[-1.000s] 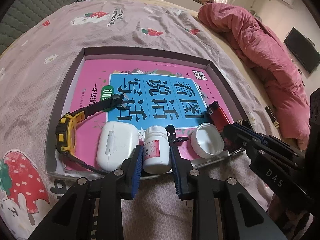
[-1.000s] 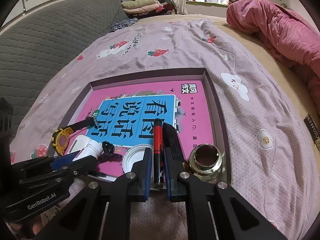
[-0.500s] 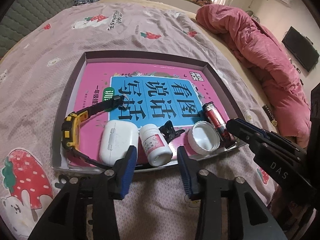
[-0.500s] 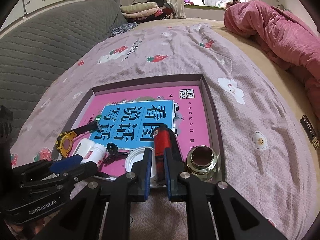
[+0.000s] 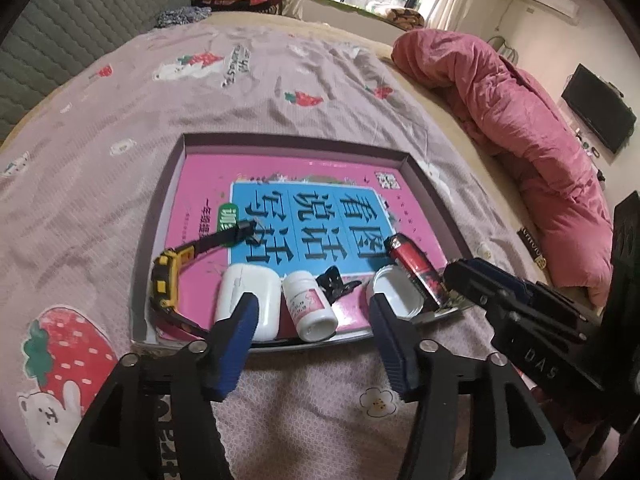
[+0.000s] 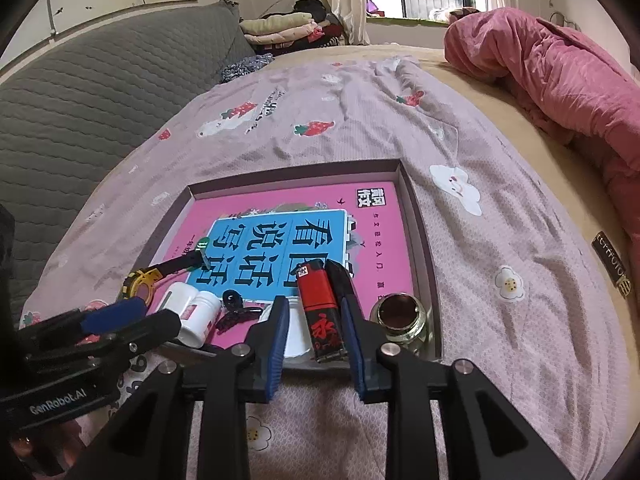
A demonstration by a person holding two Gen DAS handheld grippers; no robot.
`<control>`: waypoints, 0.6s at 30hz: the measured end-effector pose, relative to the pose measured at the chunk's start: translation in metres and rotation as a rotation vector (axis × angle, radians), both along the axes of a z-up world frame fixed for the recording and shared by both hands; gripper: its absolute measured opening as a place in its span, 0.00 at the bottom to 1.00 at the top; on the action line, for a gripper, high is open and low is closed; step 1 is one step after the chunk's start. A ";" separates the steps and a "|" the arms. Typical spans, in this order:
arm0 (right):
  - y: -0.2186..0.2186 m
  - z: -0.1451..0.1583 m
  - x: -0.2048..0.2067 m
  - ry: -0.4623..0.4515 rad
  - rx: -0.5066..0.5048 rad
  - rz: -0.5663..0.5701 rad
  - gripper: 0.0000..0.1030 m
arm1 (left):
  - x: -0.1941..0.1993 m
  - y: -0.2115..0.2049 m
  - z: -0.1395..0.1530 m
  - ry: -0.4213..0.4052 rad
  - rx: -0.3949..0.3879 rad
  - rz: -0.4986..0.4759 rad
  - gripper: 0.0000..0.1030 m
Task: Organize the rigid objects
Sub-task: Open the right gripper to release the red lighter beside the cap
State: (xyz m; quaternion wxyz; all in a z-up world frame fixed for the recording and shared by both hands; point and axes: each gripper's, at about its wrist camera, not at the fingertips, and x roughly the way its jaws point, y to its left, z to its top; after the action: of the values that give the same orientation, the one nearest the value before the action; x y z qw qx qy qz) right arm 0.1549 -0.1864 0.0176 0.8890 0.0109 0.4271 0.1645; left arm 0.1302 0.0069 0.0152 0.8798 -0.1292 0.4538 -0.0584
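Note:
A shallow box on the bed holds a pink book with small items along its near edge. My left gripper hangs just before that edge, jaws opening. A white pill bottle lies on its side past the tips, untouched. My right gripper is also opening. A red lighter lies flat between its fingers, free of the pads. Beside these sit a yellow-black watch, a white earbud case, a black hair clip, a white lid and a glass jar.
The box rests on a lilac strawberry-print sheet. A pink quilt is bundled along the right side of the bed. A grey padded headboard rises at the left, with folded clothes at the far end.
The left jaws spread and let go of the pill bottle, which tipped onto its side as the gripper lifted away. The right jaws parted and the lighter dropped flat into the box.

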 end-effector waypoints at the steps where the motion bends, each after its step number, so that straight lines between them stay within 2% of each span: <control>1: 0.000 0.002 -0.001 -0.004 0.000 0.001 0.36 | -0.001 0.000 0.003 -0.005 0.003 0.001 0.62; 7: 0.001 0.011 -0.006 -0.026 -0.007 0.003 0.37 | -0.006 0.003 0.019 -0.038 0.022 0.015 0.65; 10: 0.001 0.016 -0.009 -0.039 -0.008 0.007 0.38 | -0.009 0.006 0.024 -0.049 0.031 0.026 0.74; 11: 0.001 0.018 -0.011 -0.046 -0.008 0.007 0.38 | -0.012 0.008 0.028 -0.063 0.040 0.035 0.74; 14: 0.001 0.025 -0.015 -0.068 -0.009 0.010 0.50 | -0.017 0.010 0.034 -0.092 0.081 0.049 0.75; 18: 0.001 0.031 -0.021 -0.091 -0.015 0.015 0.51 | -0.024 0.014 0.041 -0.108 0.101 0.059 0.75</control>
State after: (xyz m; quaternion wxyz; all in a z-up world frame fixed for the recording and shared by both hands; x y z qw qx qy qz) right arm 0.1339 -0.1853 0.0488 0.9063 -0.0067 0.3877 0.1682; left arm 0.1059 0.0204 0.0565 0.9096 -0.0948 0.4042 -0.0165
